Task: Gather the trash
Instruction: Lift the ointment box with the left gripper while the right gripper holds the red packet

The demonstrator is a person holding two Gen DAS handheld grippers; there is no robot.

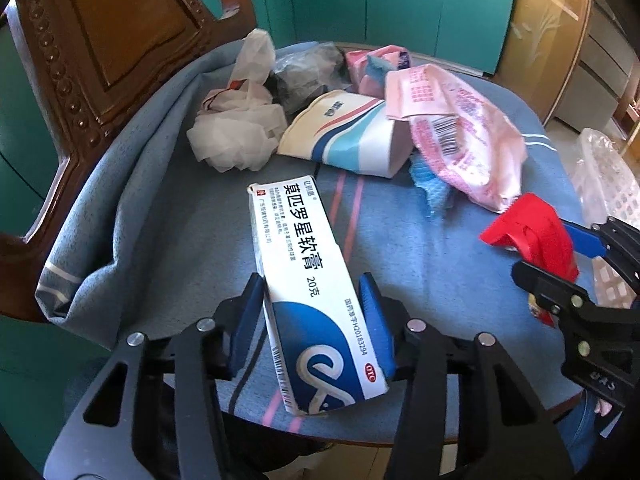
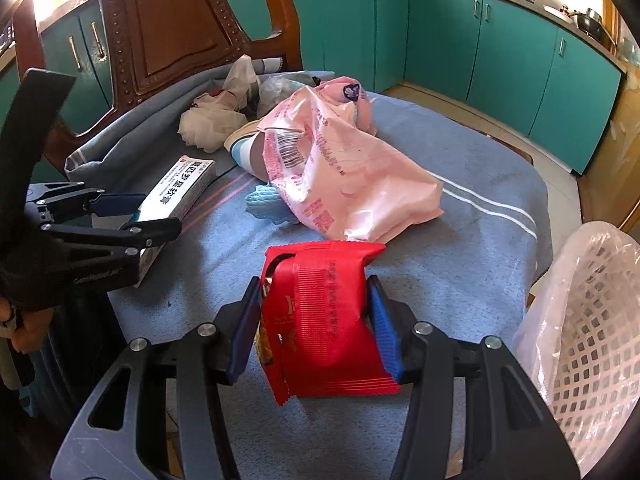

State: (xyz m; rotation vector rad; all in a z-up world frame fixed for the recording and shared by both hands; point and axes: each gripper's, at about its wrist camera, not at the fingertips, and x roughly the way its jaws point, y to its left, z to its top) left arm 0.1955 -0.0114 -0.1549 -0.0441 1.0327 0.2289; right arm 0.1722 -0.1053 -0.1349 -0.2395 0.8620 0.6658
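Observation:
A white and blue ointment box (image 1: 296, 232) lies lengthwise on the blue cloth, and my left gripper (image 1: 311, 280) is shut on its near end, both blue pads against its sides. The right wrist view shows the same box (image 2: 180, 184) in the left gripper (image 2: 148, 214) at the left. My right gripper (image 2: 314, 280) is shut on a red ribbed snack wrapper (image 2: 324, 312), held just above the cloth. In the left wrist view that wrapper (image 1: 528, 228) sticks out of the right gripper (image 1: 556, 256) at the right edge.
More trash lies behind: a pink plastic bag (image 2: 340, 176), a flattened paper cup (image 1: 348, 136), crumpled white plastic (image 1: 236, 132) and a blue rag (image 2: 264, 200). A white lattice basket lined with clear plastic (image 2: 588, 320) stands at the right. A carved wooden chair back (image 1: 100, 40) rises at the left.

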